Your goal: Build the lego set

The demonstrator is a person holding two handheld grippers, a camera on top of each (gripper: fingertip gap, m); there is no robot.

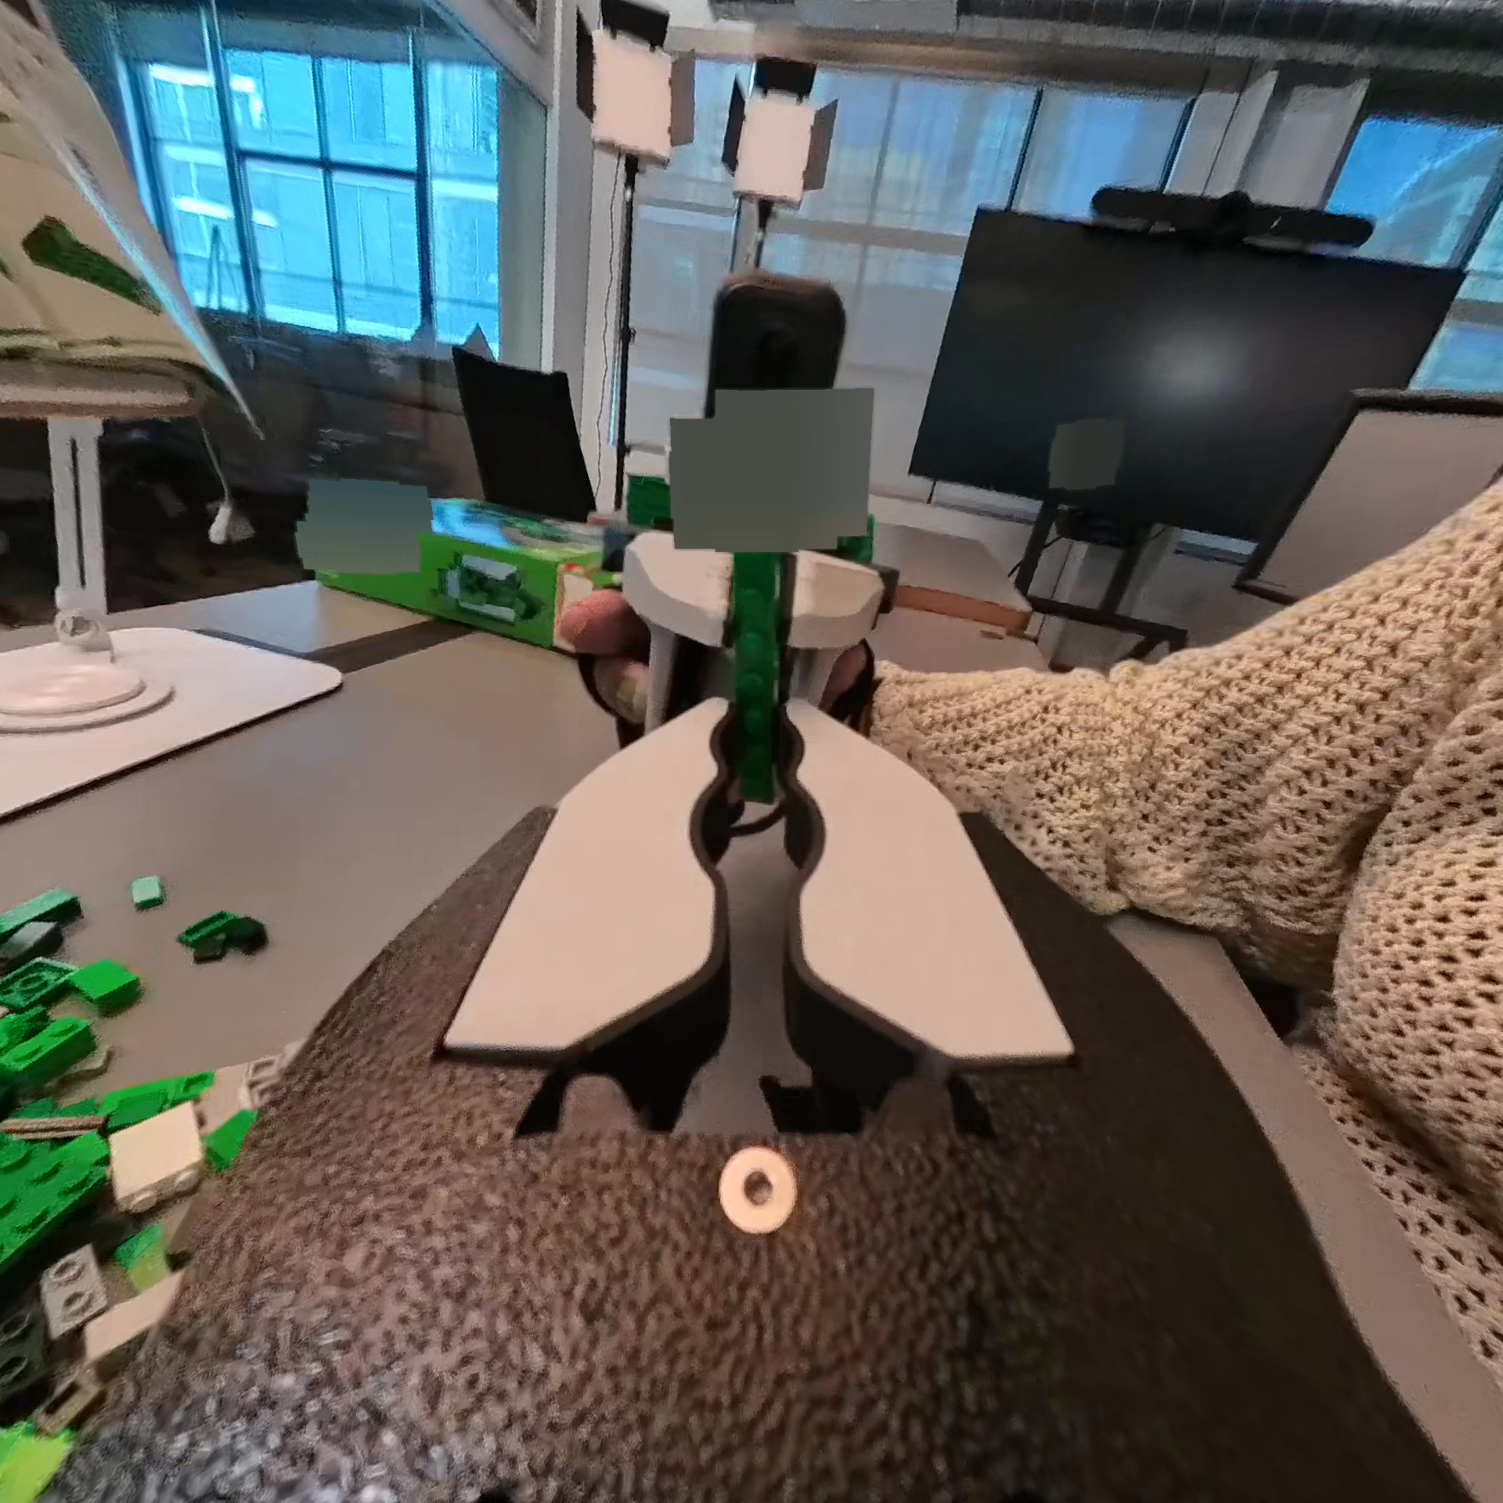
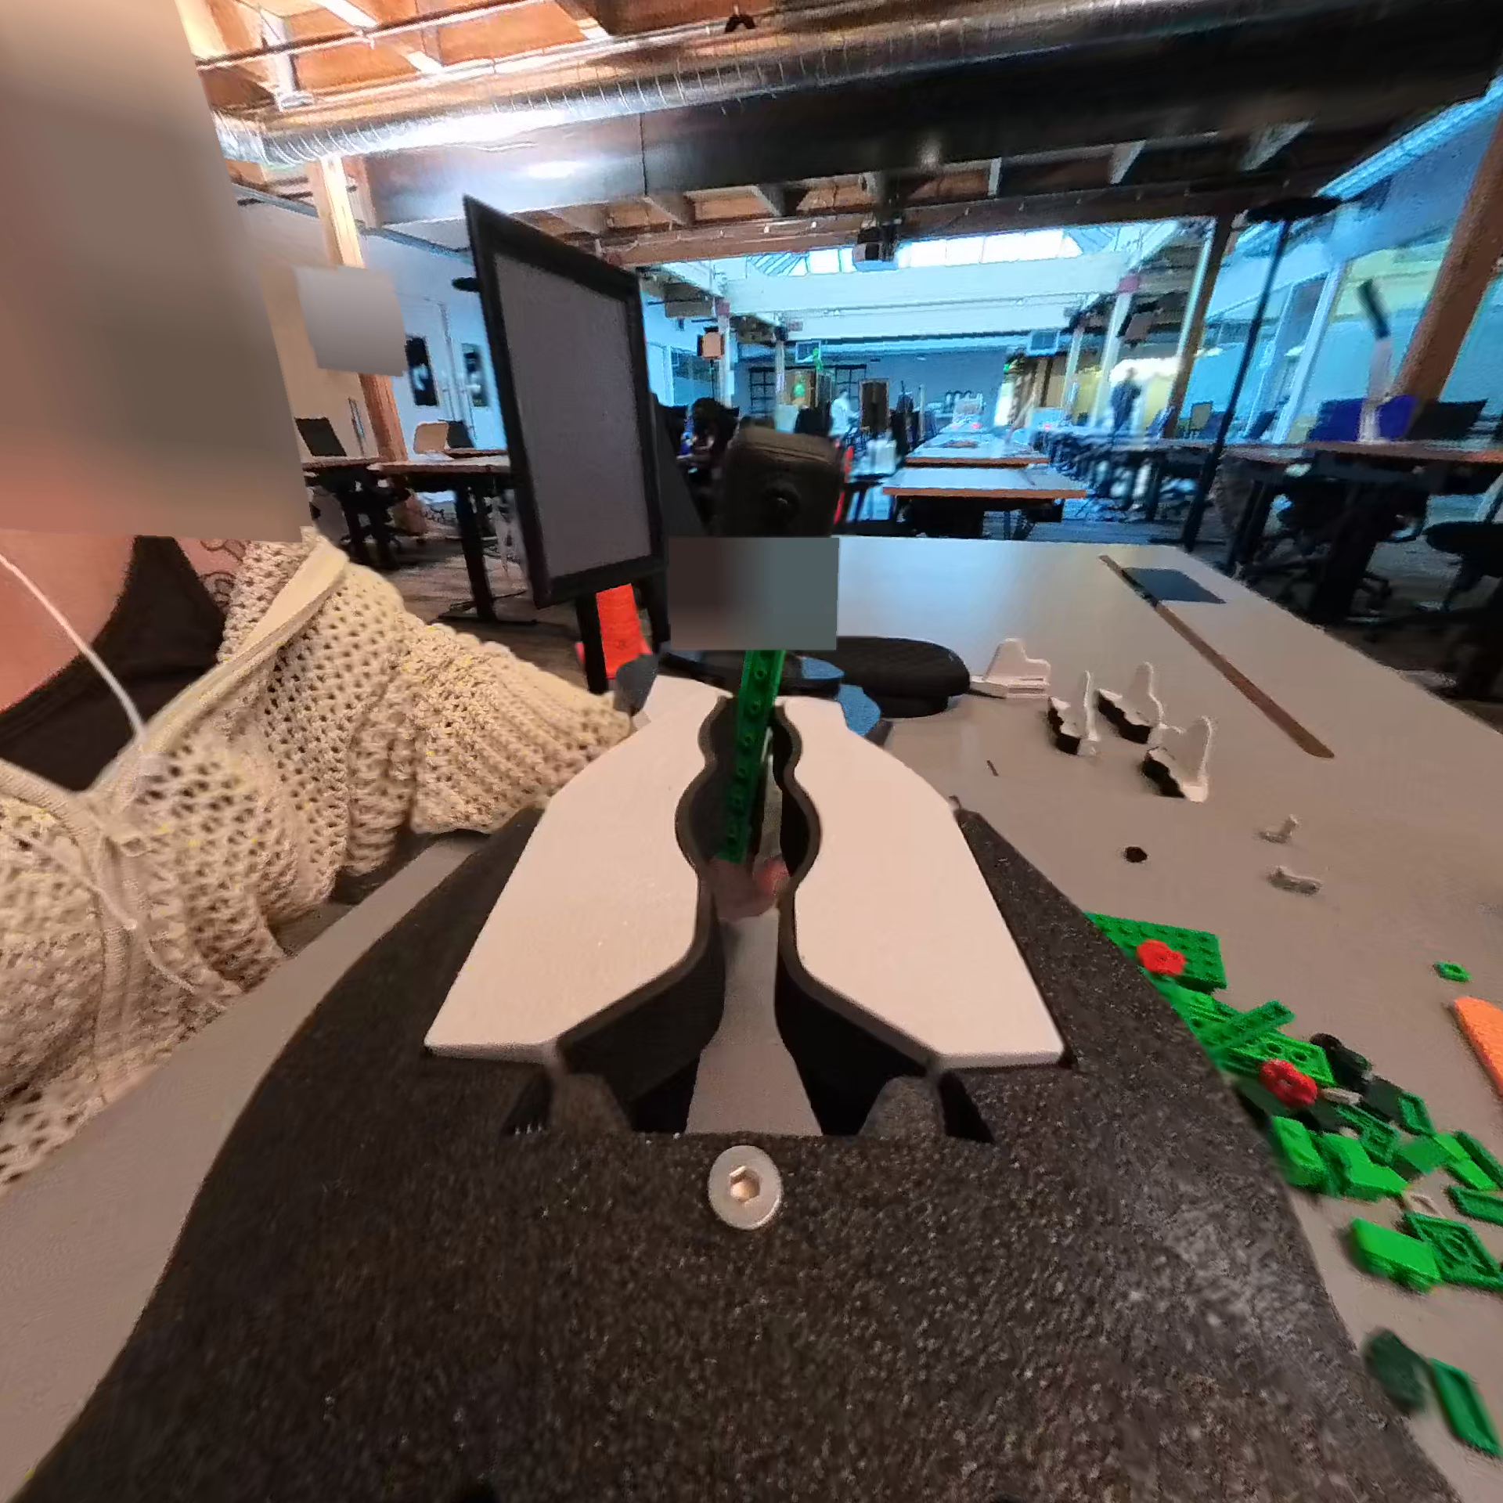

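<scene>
A long green Lego plate point(image 1: 756, 691) stands on edge between both grippers, above the grey table point(image 1: 325, 797). My left gripper point(image 1: 755, 720) is shut on its near end. The right gripper's white fingers point(image 1: 691, 594) face me and hold the far end, with a hand in a knit sleeve point(image 1: 1139, 773) behind it. In the right wrist view the same green plate point(image 2: 744, 781) runs up between the fingertips of my right gripper point(image 2: 752, 707), which is shut on it. The left gripper's camera point(image 2: 781, 488) shows just behind it. How the plate's ends are built is hidden.
Loose green, white and grey bricks point(image 1: 57, 1139) lie at the left, with a green box point(image 1: 488, 569) and a booklet on a white stand point(image 1: 73, 691) behind. On the right are green plates point(image 2: 1342, 1139), red flower pieces point(image 2: 1161, 957) and spare white fingers point(image 2: 1139, 724). Less than 4 cm separates the two grippers' tips.
</scene>
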